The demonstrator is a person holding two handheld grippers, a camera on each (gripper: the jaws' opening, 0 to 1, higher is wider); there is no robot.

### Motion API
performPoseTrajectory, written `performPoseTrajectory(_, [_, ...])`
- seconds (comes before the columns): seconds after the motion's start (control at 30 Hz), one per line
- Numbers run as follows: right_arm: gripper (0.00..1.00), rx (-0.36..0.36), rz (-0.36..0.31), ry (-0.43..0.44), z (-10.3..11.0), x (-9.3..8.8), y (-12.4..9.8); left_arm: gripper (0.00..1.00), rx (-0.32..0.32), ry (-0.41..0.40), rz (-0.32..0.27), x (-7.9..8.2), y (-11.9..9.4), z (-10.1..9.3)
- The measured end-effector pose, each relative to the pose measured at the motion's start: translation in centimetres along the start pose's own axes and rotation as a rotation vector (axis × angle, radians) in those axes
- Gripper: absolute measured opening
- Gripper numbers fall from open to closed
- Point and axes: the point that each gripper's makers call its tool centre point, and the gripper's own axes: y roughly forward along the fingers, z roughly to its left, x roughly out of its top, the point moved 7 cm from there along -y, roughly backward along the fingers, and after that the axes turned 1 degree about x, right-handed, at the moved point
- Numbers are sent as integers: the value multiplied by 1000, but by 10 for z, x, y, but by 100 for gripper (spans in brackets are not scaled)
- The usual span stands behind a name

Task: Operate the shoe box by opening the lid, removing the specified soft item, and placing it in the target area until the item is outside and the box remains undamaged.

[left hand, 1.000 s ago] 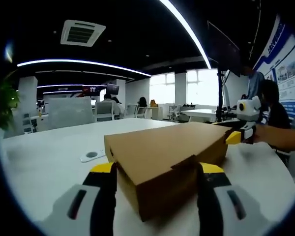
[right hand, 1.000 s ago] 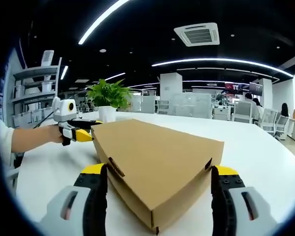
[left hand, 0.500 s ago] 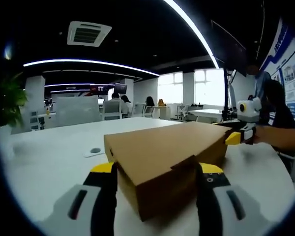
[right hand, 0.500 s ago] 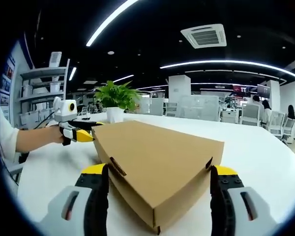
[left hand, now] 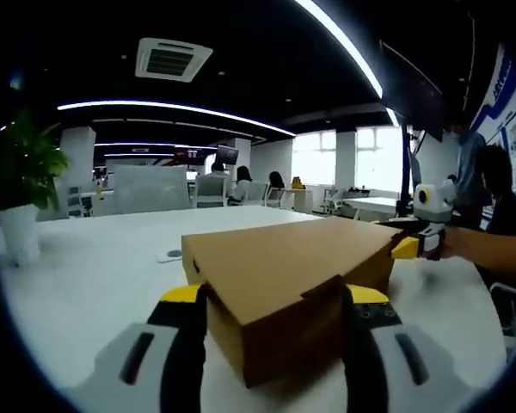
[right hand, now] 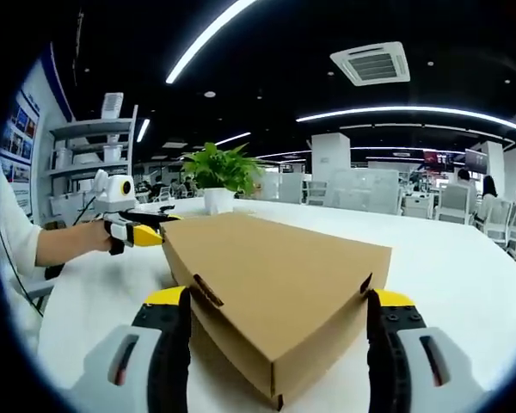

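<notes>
A shut brown cardboard shoe box (left hand: 284, 258) lies on the white table (left hand: 86, 275), lid down. One corner of it sits between the jaws of my left gripper (left hand: 275, 297), whose yellow-tipped jaws bear on both sides of that corner. The opposite corner of the shoe box (right hand: 275, 267) is held the same way by my right gripper (right hand: 279, 299). Across the box, each view catches the other tool: the right gripper (left hand: 413, 245) at the far right corner, the left gripper (right hand: 146, 234) at the far left corner, held by a hand (right hand: 69, 241). The soft item is hidden inside.
A potted plant (left hand: 21, 185) stands on the table beyond the box, also the plant (right hand: 219, 172). A small white disc (left hand: 168, 255) lies on the tabletop. A seated person (left hand: 499, 198) is at the right edge. Shelving (right hand: 86, 163) and office desks fill the background.
Both views have panned, so the plant has come further into each, while the box keeps its place between both pairs of jaws. Neither grip has altered.
</notes>
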Motion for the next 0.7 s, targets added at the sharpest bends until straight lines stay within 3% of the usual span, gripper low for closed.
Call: performPoseTrajectory(0.7, [86,77,8,-11,18,0,-10,60,28,-95,-72,-7,-44,-13])
